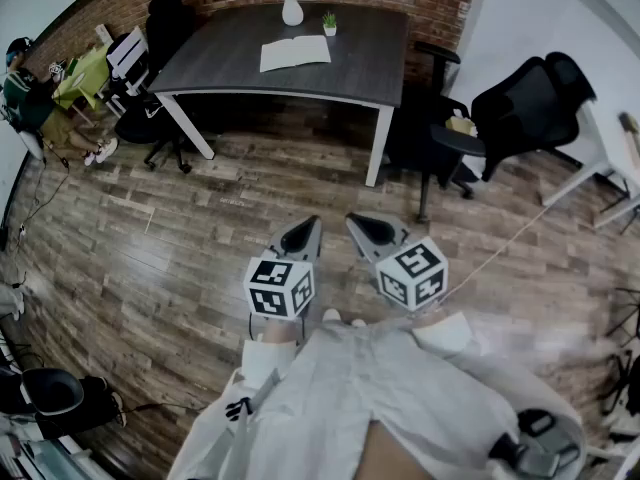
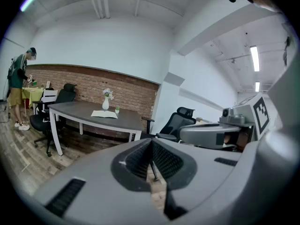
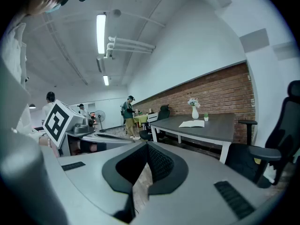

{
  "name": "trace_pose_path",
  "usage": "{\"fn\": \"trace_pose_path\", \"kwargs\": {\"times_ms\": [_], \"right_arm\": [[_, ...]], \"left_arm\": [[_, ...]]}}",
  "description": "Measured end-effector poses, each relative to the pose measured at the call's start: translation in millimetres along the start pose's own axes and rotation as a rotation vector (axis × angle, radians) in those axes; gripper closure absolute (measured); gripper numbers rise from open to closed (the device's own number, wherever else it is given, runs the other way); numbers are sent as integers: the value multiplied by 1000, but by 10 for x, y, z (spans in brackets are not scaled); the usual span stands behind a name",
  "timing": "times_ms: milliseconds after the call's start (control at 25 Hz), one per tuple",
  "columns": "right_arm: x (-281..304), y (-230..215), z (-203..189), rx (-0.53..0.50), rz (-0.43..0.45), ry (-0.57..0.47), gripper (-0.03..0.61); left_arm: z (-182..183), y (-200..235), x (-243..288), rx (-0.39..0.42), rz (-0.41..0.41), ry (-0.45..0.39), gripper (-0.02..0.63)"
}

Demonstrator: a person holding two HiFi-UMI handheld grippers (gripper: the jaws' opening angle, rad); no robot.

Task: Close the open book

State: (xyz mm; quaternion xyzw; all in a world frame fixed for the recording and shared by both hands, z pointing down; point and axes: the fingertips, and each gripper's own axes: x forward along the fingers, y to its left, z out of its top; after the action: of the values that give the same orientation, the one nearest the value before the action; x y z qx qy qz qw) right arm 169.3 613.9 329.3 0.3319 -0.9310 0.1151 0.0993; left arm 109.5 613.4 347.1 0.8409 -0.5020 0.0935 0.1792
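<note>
Nearest, the left gripper (image 1: 308, 224) and right gripper (image 1: 356, 222) hang side by side over the wood floor (image 1: 180, 238), each with its 2 jaws pressed together on nothing. Far ahead, the open book (image 1: 294, 53) lies flat on the grey table (image 1: 370, 63), beside a white vase (image 1: 291, 10). Only the right gripper view shows a standing fan (image 3: 99, 116).

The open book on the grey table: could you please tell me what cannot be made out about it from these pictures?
- Open book: its print is too small to read in every view.
- Its cover: hidden beneath the pages, which lie face up, head view.
- Table: far legs hidden under its top in the head view.
</note>
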Motion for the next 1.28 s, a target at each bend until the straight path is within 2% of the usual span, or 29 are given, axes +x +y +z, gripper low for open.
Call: {"fn": "trace_pose_path", "kwargs": {"times_ms": [320, 680, 960, 1080, 1200, 1280], "right_arm": [[30, 106, -109, 12, -10, 29, 574], [89, 177, -156, 21, 22, 39, 574], [256, 199, -99, 26, 25, 29, 574], [338, 203, -16, 32, 37, -18, 574], [409, 186, 83, 22, 9, -49, 572], [477, 175, 109, -3, -14, -50, 572]], "left_arm": [[-138, 87, -106, -6, 35, 47, 609], [-166, 136, -134, -17, 30, 50, 609], [-91, 291, -117, -15, 23, 37, 609], [-13, 329, -99, -6, -20, -2, 609], [97, 381, -115, 6, -69, -44, 609], [113, 490, -109, 14, -56, -43, 609]]}}
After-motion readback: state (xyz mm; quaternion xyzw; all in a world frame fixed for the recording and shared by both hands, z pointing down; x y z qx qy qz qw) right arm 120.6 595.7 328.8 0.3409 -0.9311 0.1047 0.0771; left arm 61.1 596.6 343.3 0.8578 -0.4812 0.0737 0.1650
